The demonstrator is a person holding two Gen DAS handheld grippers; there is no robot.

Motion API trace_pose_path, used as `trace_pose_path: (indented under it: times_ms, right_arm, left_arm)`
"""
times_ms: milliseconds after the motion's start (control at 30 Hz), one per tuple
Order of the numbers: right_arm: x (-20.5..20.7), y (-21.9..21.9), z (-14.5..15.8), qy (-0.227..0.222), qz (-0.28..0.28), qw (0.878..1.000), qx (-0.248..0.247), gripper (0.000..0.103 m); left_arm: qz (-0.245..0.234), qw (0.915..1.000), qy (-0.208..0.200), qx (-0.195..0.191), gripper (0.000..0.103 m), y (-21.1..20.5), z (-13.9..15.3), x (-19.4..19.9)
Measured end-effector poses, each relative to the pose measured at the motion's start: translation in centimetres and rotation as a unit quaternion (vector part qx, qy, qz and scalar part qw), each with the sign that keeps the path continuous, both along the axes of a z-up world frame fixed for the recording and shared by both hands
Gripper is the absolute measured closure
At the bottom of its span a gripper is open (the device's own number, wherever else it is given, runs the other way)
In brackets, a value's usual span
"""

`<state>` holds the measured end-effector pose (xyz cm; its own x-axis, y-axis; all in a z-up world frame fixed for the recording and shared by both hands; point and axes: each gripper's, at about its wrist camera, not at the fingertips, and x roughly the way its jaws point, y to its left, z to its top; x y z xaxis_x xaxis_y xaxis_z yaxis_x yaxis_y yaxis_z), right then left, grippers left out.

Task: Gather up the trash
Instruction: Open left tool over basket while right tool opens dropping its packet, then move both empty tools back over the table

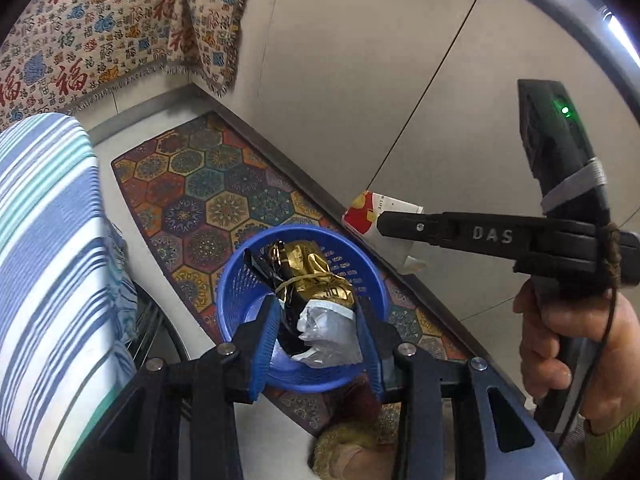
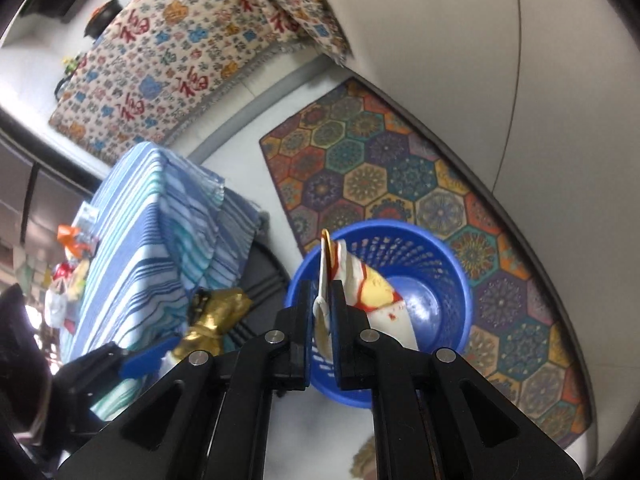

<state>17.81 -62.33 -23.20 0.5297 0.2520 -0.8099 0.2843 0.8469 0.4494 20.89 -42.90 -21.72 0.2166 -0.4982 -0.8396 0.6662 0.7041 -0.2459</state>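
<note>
**Desk:** What do you have in hand?

**Me:** My left gripper (image 1: 316, 344) is clamped on a bundle of trash: a crumpled gold foil wrapper (image 1: 316, 276) with a clear plastic bag (image 1: 326, 336) bunched against it, both pinched between the blue pads (image 1: 264, 344). My right gripper (image 2: 325, 312) is squeezed almost completely together on a flat red-and-white paper carton (image 2: 372, 292), which sticks up and out past the fingertips.

**Desk:** Where does that sit relative to the blue basket?

**Me:** In the left wrist view the gold bundle hangs directly over the mouth of the blue basket (image 1: 240, 280), covering most of the opening. In the right wrist view the carton is over the near rim of the basket (image 2: 440, 264), and the bottom I can see there is bare. The right tool, seen from the left camera, is up and to the right of the basket, carton at its tip (image 1: 368, 216), with a hand (image 1: 560, 344) around its grip.

**Desk:** And around the basket?

**Me:** It stands on a hexagon-patterned rug (image 2: 400, 168) along the wall. A blue-striped cloth (image 2: 160, 232) drapes over furniture just left of it.
</note>
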Motion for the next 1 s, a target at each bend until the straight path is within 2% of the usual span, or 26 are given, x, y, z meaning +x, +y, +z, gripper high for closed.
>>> trace_pose_path:
  times_ms: [167, 267, 333, 367, 433, 500, 567, 667, 767, 800, 900, 1000]
  right_arm:
    - [0.7, -1.5, -1.3, 0.01, -0.006, 1.0, 0.024, 0.096]
    - [1.0, -1.9, -1.6, 0.014, -0.007, 1.0, 0.026, 0.092]
    - [1.2, -2.2, -2.0, 0.016, -0.01, 0.999, 0.028, 0.091]
    - [1.3, -2.3, -2.2, 0.018, -0.01, 0.999, 0.032, 0.088]
    - [1.3, -2.5, -2.3, 0.019, -0.012, 0.999, 0.031, 0.071]
    - [1.3, -2.7, -2.1, 0.015, -0.017, 0.999, 0.029, 0.066]
    - [1.1, -3.0, -1.7, 0.009, -0.024, 0.999, 0.025, 0.063]
    - [0.6, -3.2, -0.4, -0.007, -0.033, 0.999, -0.004, 0.058]
    - [0.0, -2.9, 1.6, -0.037, -0.038, 0.998, -0.033, 0.046]
    - [-0.3, -2.6, 2.6, -0.052, -0.039, 0.997, -0.045, 0.042]
    - [-1.4, -1.2, 5.4, -0.095, -0.038, 0.99, -0.092, 0.039]
    - [-2.6, 0.7, 8.0, -0.141, -0.033, 0.98, -0.136, 0.036]
  left_arm:
    - [-0.007, 0.9993, -0.001, 0.038, 0.064, -2.3, -3.2, 0.6]
    - [-0.014, 0.9985, 0.0, 0.053, 0.064, -3.2, -4.7, 1.0]
    - [-0.022, 0.9978, -0.001, 0.062, 0.058, -3.6, -5.7, 1.3]
    - [-0.027, 0.9975, -0.002, 0.066, 0.058, -3.9, -6.2, 1.3]
    - [-0.032, 0.9967, -0.006, 0.075, 0.052, -4.2, -6.9, 1.3]
    - [-0.029, 0.9966, 0.0, 0.077, 0.047, -4.6, -7.6, 1.6]
    - [-0.021, 0.9969, 0.001, 0.076, 0.047, -4.5, -7.7, 1.9]
    - [-0.002, 0.9984, 0.0, 0.057, 0.047, -3.7, -6.7, 2.1]
    - [0.017, 0.9992, -0.017, 0.031, 0.047, -2.1, -4.3, 1.6]
    - [0.023, 0.9992, -0.026, 0.021, 0.047, -1.4, -3.3, 1.2]
    - [0.035, 0.9979, -0.054, -0.005, 0.047, 1.2, 0.4, -0.3]
    - [0.045, 0.9953, -0.083, -0.024, 0.046, 4.5, 4.0, -2.3]
